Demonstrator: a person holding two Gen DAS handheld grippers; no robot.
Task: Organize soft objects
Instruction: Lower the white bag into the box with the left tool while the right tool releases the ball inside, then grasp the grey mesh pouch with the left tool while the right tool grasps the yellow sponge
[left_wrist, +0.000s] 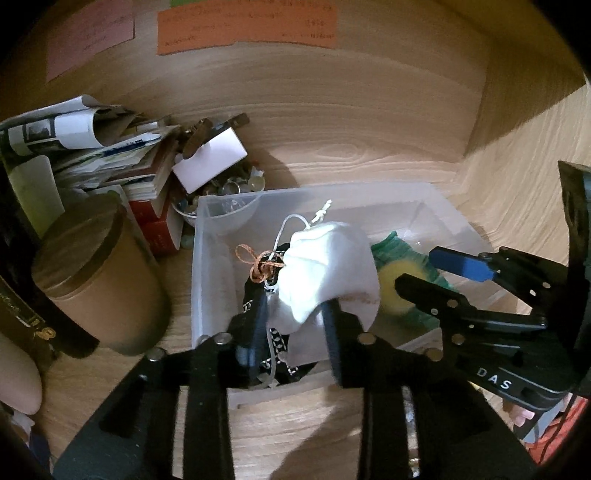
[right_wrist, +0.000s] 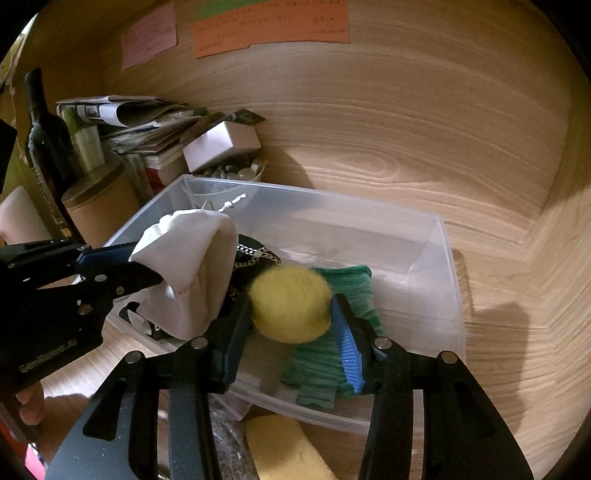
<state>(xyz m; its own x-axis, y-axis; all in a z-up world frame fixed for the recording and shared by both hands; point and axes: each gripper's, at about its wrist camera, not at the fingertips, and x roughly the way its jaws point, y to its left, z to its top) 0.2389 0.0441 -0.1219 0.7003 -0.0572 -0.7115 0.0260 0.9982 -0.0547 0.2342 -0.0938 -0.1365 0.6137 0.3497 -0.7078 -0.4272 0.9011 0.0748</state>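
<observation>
White cloth pouch (left_wrist: 328, 273): w/ drawstring, held over clear plastic bin (left_wrist: 424, 199), clenched in left tongs (left_wrist: 295, 332). Yellow fuzzy ball (right_wrist: 290, 302): gripped btwn right tongs (right_wrist: 291, 332), above bin interior. Green knit glove (right_wrist: 332, 354): lying in bin, under ball. Black patterned item (right_wrist: 255, 254): in bin, beside pouch. Bin on wood surface (right_wrist: 498, 295); tan canister (left_wrist: 96, 280), paper stack (left_wrist: 96, 147) to the left.
</observation>
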